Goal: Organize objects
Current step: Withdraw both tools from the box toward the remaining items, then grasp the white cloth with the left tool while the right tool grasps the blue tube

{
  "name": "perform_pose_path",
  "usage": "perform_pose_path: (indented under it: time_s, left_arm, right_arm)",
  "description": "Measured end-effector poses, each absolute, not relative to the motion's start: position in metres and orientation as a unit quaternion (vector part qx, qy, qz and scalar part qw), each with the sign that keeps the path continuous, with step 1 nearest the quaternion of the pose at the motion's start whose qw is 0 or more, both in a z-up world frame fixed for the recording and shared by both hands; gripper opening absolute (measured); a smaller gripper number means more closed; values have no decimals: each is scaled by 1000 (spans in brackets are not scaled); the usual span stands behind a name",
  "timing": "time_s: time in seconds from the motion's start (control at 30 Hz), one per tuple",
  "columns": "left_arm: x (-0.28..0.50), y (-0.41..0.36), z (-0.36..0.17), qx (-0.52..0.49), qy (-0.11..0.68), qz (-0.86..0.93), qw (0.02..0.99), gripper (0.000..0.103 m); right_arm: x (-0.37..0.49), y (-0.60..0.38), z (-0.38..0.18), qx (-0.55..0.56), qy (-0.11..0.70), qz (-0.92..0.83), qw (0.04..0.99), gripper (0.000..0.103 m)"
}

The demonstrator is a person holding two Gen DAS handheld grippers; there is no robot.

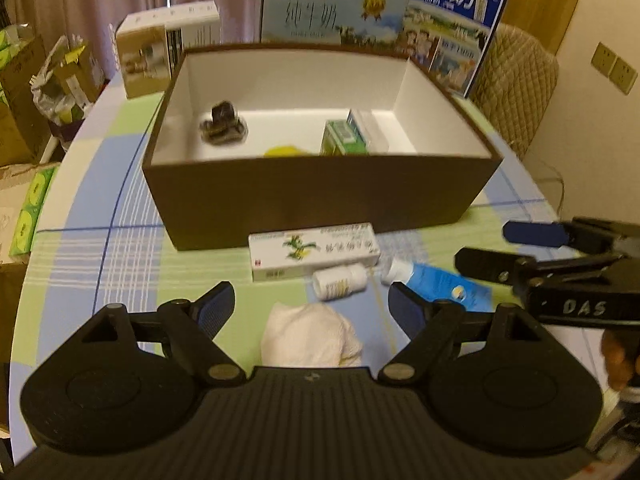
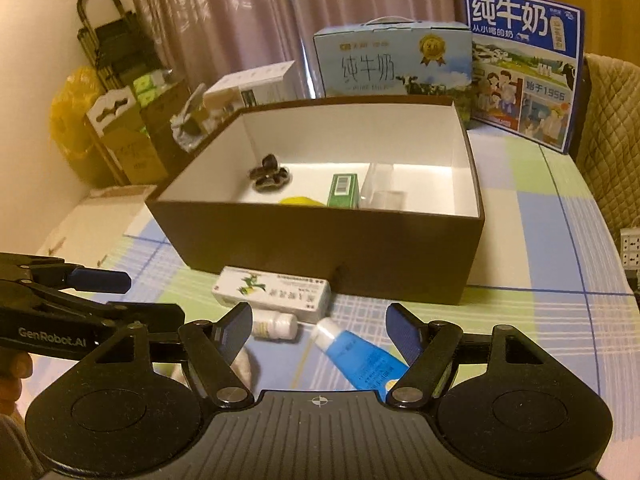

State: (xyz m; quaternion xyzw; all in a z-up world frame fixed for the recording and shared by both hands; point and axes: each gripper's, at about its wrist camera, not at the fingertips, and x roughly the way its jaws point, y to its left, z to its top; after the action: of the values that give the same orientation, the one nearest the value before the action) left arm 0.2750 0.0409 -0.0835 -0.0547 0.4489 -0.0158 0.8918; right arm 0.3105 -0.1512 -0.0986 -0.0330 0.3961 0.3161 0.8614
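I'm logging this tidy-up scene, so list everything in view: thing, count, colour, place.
box: 1, brown outside, white inside, open, table centre
dark clump: 1, brown-black, in box, left
yellow item: 1, in box, mostly hidden by the near wall
green carton: 1, in box, right of centre
clear container: 1, in box beside green carton
medicine box: 1, white, on table before box
bottle: 1, white, lying by medicine box
tube: 1, blue, white cap, right of bottle
cloth: 1, white, nearest
milk cartons: 2, blue, behind box
tablecloth: 1, blue-green check
left gripper: open, over cloth
right gripper: open, over tube
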Motion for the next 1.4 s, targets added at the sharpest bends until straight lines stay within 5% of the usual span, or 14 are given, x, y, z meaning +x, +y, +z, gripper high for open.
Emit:
perform_pose_path:
  time_s: [1.4]
  left_arm:
    - [288, 37, -144, -22, 518, -33, 855, 81]
  right_arm:
    - [321, -148, -136, -108, 422, 301, 848, 71]
